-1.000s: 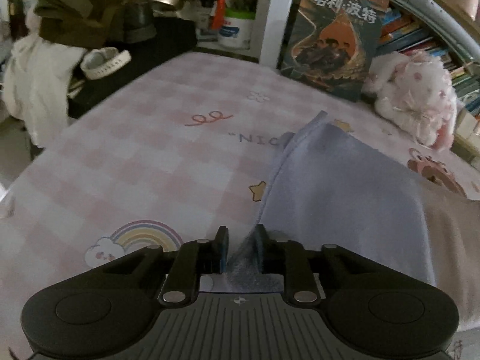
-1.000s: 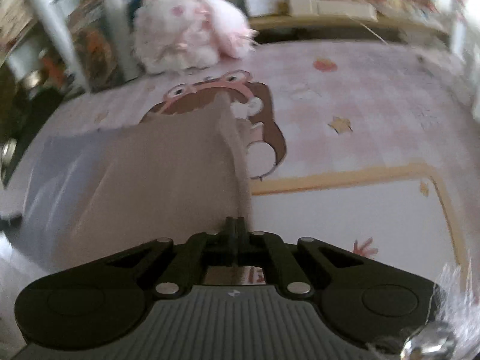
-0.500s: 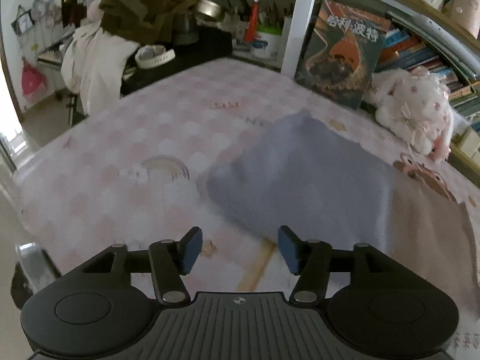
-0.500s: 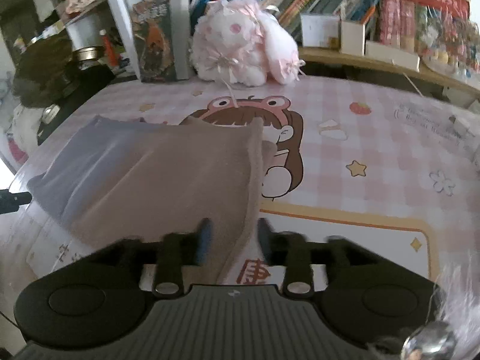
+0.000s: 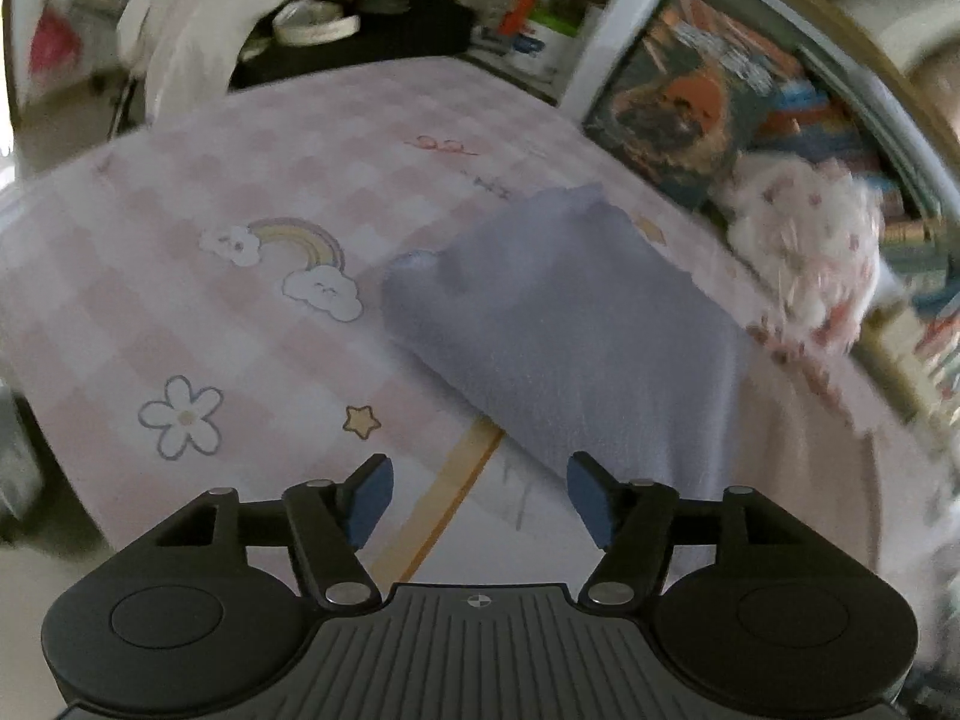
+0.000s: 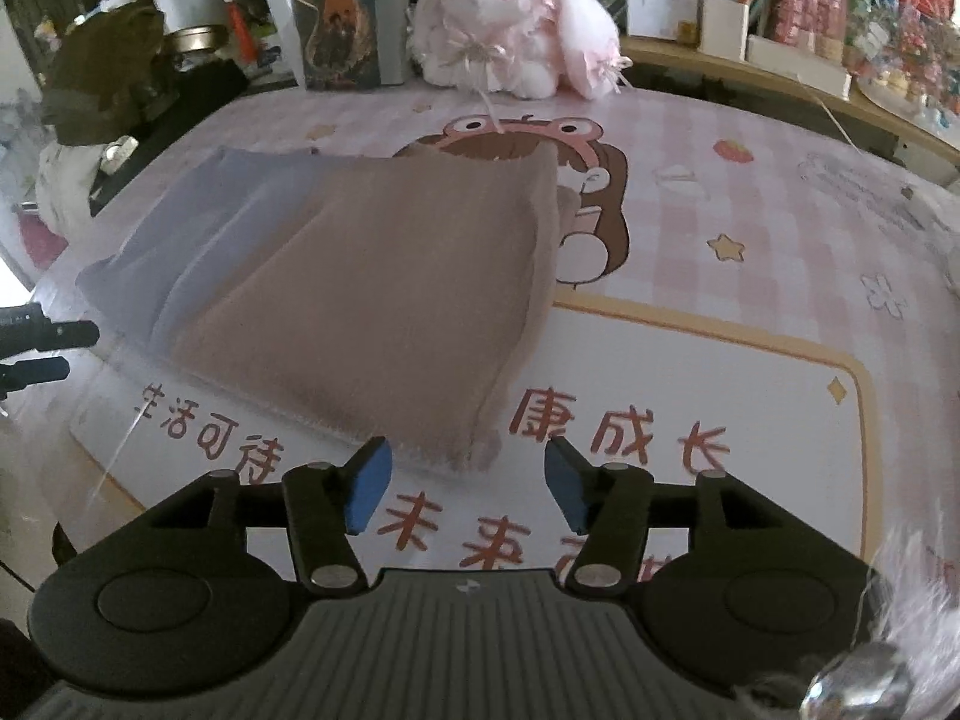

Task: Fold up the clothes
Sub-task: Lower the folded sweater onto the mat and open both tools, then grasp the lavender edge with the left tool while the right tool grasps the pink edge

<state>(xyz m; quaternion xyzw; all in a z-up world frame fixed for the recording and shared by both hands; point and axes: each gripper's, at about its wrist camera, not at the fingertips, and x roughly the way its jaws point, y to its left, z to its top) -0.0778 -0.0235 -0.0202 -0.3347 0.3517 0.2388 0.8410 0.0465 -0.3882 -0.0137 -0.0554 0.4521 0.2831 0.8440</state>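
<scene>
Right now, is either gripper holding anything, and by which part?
Nothing is held. The left gripper and right gripper both have open jaws with nothing between them, and the folded garment lies on the pink printed sheet.

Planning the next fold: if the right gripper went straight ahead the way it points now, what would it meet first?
Most likely the near corner of the folded brown-and-lavender cloth lying on the pink checked cartoon mat. The open right gripper points at it, though how high the gripper is above the mat is unclear.
</scene>
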